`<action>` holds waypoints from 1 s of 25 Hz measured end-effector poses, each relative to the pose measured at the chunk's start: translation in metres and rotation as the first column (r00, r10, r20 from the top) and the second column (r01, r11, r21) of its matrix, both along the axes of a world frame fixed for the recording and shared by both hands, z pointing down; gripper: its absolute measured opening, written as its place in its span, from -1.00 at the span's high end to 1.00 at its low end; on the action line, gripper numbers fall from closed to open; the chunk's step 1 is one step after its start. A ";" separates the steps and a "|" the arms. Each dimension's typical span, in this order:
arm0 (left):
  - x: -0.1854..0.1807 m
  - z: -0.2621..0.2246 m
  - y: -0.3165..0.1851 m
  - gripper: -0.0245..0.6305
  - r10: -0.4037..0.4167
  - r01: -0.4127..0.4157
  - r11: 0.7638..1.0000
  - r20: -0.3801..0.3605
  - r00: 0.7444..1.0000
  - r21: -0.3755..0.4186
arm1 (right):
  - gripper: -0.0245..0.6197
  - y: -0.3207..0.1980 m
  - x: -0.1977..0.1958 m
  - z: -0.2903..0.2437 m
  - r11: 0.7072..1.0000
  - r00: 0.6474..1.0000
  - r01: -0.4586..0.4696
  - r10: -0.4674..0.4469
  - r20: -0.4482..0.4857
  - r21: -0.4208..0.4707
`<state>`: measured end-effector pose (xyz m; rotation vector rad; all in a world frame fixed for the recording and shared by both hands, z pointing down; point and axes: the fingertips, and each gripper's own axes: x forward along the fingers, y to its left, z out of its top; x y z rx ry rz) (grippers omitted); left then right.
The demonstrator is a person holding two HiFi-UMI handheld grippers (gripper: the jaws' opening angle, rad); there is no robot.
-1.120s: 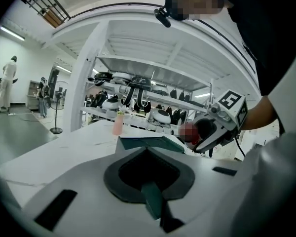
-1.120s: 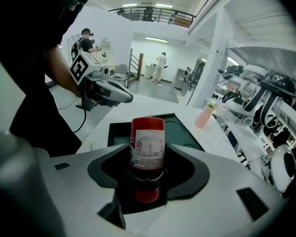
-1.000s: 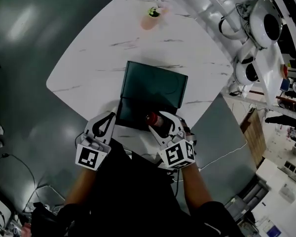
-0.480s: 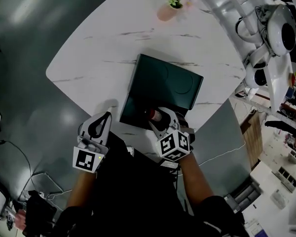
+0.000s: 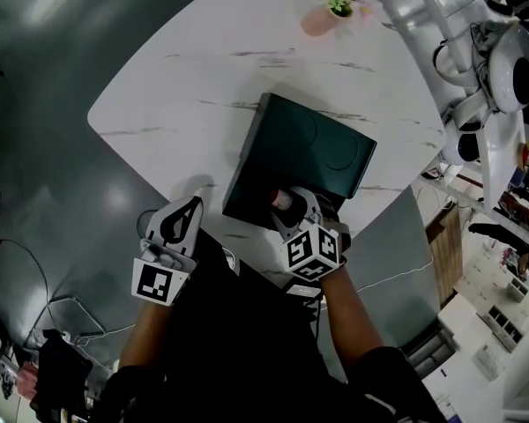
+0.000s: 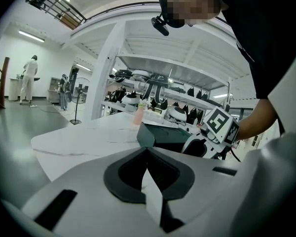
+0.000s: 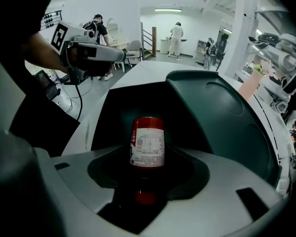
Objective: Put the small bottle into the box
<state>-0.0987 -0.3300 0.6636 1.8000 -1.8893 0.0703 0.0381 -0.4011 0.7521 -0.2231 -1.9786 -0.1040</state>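
Bottle forward — over box (right gripper)

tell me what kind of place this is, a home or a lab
Most likely a robotics lab or workshop, not a home: white robot-like machines crowd the white shelving, the hall has an open grey floor, and people stand in the background.

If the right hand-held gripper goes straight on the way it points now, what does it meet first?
Probably the open box: its dark inside lies just ahead of the held bottle, though depth is unclear.
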 end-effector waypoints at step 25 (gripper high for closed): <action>-0.036 -0.027 -0.005 0.88 0.089 -0.088 0.985 0.003 0.996 0.148 | 0.42 -0.035 -0.023 -0.098 0.952 0.904 -0.268 0.301 0.304 -0.148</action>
